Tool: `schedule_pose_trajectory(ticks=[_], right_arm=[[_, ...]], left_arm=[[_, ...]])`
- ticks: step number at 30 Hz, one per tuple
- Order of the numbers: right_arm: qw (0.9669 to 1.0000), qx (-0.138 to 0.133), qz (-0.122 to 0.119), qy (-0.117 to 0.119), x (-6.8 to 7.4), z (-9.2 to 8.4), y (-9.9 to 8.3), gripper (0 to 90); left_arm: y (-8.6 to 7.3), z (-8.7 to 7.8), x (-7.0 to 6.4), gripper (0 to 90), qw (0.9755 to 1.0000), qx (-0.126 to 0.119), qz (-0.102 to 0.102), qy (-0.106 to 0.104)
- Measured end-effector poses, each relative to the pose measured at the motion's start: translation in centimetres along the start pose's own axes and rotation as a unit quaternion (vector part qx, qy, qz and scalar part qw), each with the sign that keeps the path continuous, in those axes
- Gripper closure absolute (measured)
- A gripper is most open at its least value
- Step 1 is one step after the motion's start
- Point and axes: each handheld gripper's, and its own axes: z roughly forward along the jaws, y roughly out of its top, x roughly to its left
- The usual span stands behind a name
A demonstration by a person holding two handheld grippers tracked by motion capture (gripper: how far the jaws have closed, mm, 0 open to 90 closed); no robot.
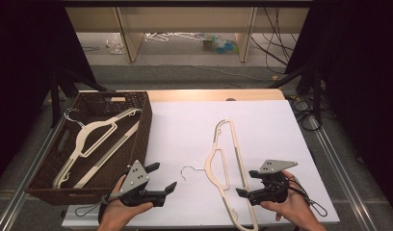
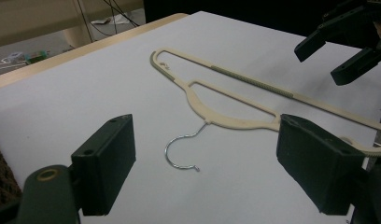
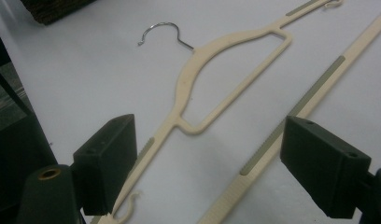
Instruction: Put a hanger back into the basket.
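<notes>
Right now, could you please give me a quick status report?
Left gripper and right gripper open, empty. Cream plastic hanger with metal hook flat on white table between them. Nothing in the way.

A cream hanger (image 1: 223,159) with a silver hook (image 1: 189,171) and grey-green grip strips is seen on the white table cover (image 1: 185,125). Left of it, a dark brown woven basket (image 1: 141,130) is seen.

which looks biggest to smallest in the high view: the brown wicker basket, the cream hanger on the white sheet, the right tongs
1. Brown wicker basket.
2. Cream plastic hanger on the white sheet.
3. Right tongs, black, plainly smallest.
</notes>
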Motion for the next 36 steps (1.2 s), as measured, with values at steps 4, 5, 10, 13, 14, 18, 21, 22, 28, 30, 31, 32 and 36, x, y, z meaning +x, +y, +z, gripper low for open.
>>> schedule_pose_trajectory(ticks=[4, 5, 10, 13, 14, 18, 21, 22, 28, 30, 31, 32, 36], right_arm=[[0.9999, 0.003, -0.009, -0.002, 0.6, 0.2, 0.2, 19.4], [0.9999, 0.005, -0.011, 0.000, 0.7, 0.3, 0.3, 19.3], [0.9995, 0.020, -0.023, -0.008, 1.9, 1.3, 0.7, 19.5], [0.9990, 0.032, -0.025, -0.017, 2.6, 2.2, 0.9, 20.0], [0.9985, 0.044, -0.029, -0.016, 2.9, 2.6, 0.9, 20.2], [0.9970, 0.071, -0.026, -0.012, 3.5, 3.6, 1.0, 23.6], [0.9948, 0.095, -0.034, -0.013, 3.7, 4.4, 1.2, 25.6], [0.9941, 0.107, -0.017, -0.013, 4.0, 4.5, 1.3, 26.1], [0.9864, 0.159, -0.039, -0.016, 4.6, 5.8, 1.0, 33.1], [0.9834, 0.175, -0.044, -0.013, 4.8, 6.1, 1.0, 35.3], [0.9817, 0.185, -0.045, -0.015, 5.0, 6.4, 0.9, 34.8], [0.9810, 0.187, -0.051, -0.016, 5.1, 6.5, 1.0, 35.0], [0.9763, 0.204, -0.066, -0.033, 5.7, 6.6, 1.1, 37.6]], left_arm=[[-0.1, 0.0, 0.1, 19.7, 1.0000, 0.002, -0.001, 0.001], [-0.2, 0.0, 0.1, 19.7, 1.0000, 0.004, 0.001, 0.002], [-0.2, 0.1, 0.0, 19.7, 0.9999, 0.010, 0.009, -0.003], [-0.4, 0.1, -0.2, 19.7, 0.9999, 0.013, 0.006, -0.005], [-0.4, 0.1, -0.2, 19.6, 0.9998, 0.013, 0.011, -0.006], [-0.4, 0.1, -0.3, 19.6, 0.9998, 0.015, 0.010, -0.008], [-0.4, 0.1, -0.3, 19.7, 0.9998, 0.014, 0.010, -0.007], [-0.4, 0.1, -0.3, 19.6, 0.9998, 0.014, 0.010, -0.007], [-0.5, 0.2, -0.4, 19.6, 0.9997, 0.019, 0.011, -0.009], [-0.5, 0.3, -0.4, 19.6, 0.9997, 0.019, 0.009, -0.011], [-0.5, 0.3, -0.3, 19.7, 0.9997, 0.019, 0.012, -0.011], [-0.5, 0.3, -0.3, 19.7, 0.9997, 0.019, 0.012, -0.010], [-0.6, 0.3, -0.4, 19.6, 0.9996, 0.020, 0.013, -0.012]])
